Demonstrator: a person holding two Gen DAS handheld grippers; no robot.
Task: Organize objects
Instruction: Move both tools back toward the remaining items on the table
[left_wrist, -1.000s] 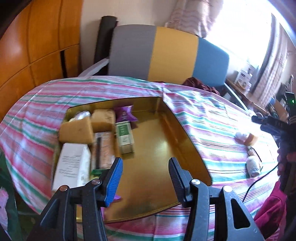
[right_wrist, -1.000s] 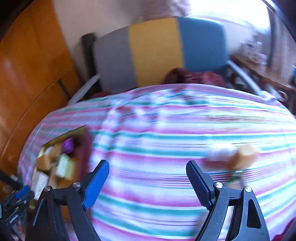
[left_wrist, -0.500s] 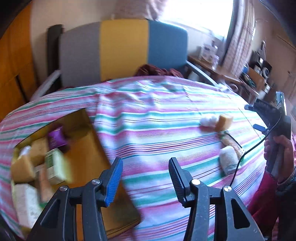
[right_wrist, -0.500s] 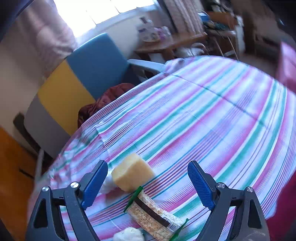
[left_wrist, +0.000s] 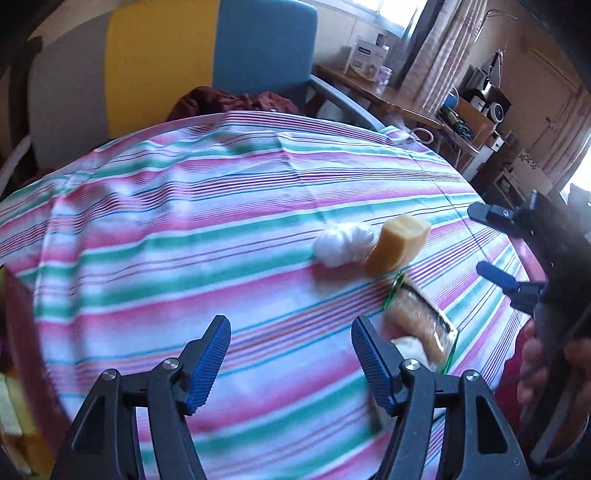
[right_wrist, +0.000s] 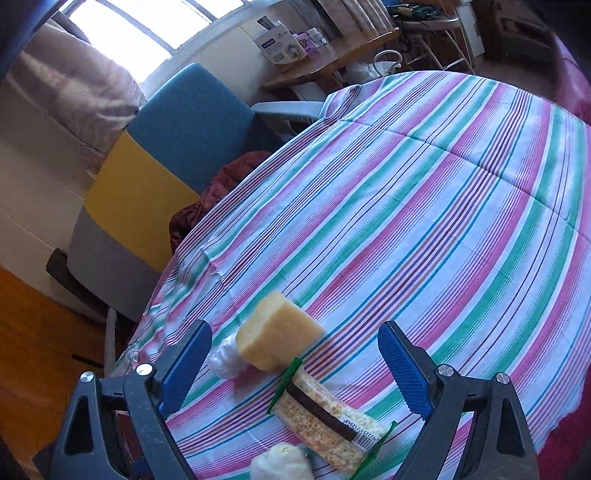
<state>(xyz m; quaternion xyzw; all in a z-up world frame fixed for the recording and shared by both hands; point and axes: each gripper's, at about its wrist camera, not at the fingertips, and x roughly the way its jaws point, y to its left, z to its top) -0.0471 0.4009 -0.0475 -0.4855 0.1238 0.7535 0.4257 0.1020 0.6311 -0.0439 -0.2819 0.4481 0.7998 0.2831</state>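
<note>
While both tools hang above the striped tablecloth (right_wrist: 424, 206), neither one grasps anything: the right gripper (right_wrist: 295, 360) has its blue pads spread wide and empty, and the left gripper (left_wrist: 291, 350) is also released, with only cloth between its fingers. In the right wrist view, the yellow block (right_wrist: 277, 341) sits between the pads and a little farther away, and it seems to touch the near packet. To its left a white crumpled wrapper (right_wrist: 225, 356) lies just beside it. Nearer to the camera lies the cracker packet (right_wrist: 327, 415), flat on the cloth with its barcode end at the near right, and a pale lump (right_wrist: 280, 463) rests at the near edge, just beside the packet. In the left wrist view the same group is at the right side: the block (left_wrist: 399, 245), the wrapper (left_wrist: 343, 243) and the packet (left_wrist: 421, 321), with the right gripper (left_wrist: 495, 243) beyond them at the far right. At the far left edge of this view a box wall (left_wrist: 16, 332) is partly visible, well apart from the group, and I judge it is where these objects should go. The objects lie very close together, so closing pads may push a neighbour or catch two things. The block looks smooth and could slip or tip if it is gripped near a corner. The thin packet could slide on the cloth.
</note>
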